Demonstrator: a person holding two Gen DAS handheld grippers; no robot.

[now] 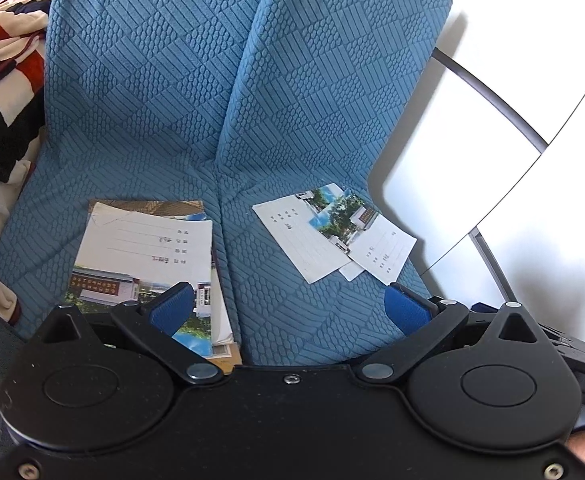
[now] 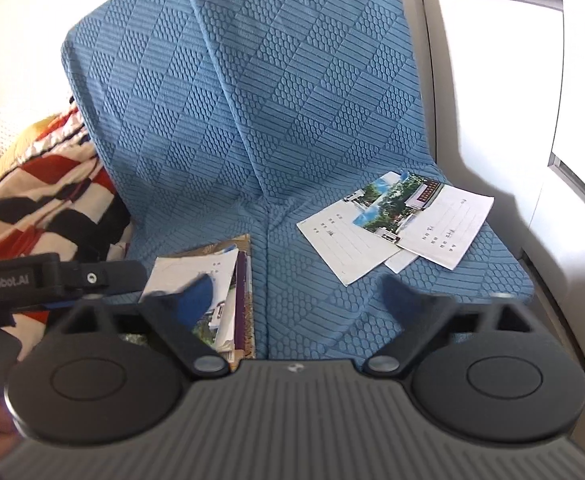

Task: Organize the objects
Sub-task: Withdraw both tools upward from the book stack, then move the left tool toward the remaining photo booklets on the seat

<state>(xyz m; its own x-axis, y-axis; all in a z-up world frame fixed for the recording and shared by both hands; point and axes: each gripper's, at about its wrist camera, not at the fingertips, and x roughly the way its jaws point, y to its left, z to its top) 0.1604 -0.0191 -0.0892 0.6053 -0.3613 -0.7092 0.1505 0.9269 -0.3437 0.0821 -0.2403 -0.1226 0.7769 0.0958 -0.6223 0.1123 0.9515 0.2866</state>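
Booklets lie in two groups on a blue quilted sofa. From the left wrist, a stack of booklets sits on the left seat cushion, close under the left gripper; its top cover shows lined writing and a building photograph. The jaws stand wide apart with nothing between them, the left blue pad overlapping the stack in the picture, though contact cannot be told. On the right cushion, well apart from the stack, a few loose booklets overlap one another askew. A striped blanket lies at the far left.

From the right wrist, the right gripper is released as well, jaws spread and empty, its blurred fingertips hovering above the seat between the two groups. The stack lies below left, the loose booklets upper right. The other gripper's black body enters from the left edge.
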